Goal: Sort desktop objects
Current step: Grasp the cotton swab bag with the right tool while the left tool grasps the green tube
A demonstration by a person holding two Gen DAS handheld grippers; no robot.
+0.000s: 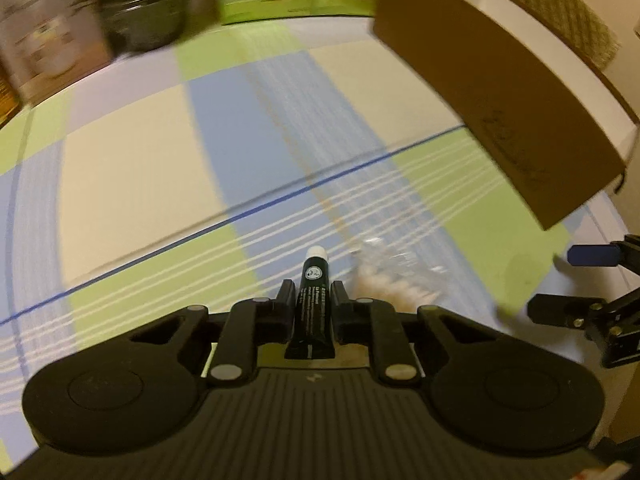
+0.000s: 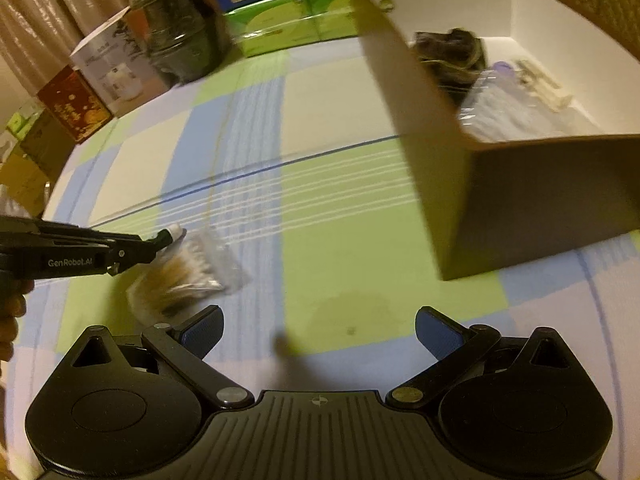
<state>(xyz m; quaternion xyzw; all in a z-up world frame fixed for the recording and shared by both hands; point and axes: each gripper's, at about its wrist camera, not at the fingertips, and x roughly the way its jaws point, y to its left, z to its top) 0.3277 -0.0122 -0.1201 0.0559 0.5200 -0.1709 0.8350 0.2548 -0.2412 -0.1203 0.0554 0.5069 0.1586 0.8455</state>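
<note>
Right wrist: "GenRobot.AI" on left tongs (image 2: 170, 238), gripping tube (image 1: 313, 304).

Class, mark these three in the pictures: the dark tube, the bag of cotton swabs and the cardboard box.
dark tube (image 1: 311, 304), left wrist view, on its printed body.
bag of cotton swabs (image 2: 180, 276), right wrist view, on the swab bundle.
cardboard box (image 2: 540, 200), right wrist view, on its near outer wall.

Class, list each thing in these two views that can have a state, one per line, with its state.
Left hand-held gripper: shut on the tube.
Tube: gripped, white cap pointing forward.
Right hand-held gripper: open, holding nothing.
Cardboard box: open-topped, already holding items.
Swab bag: lying on the tablecloth, not held.
</note>
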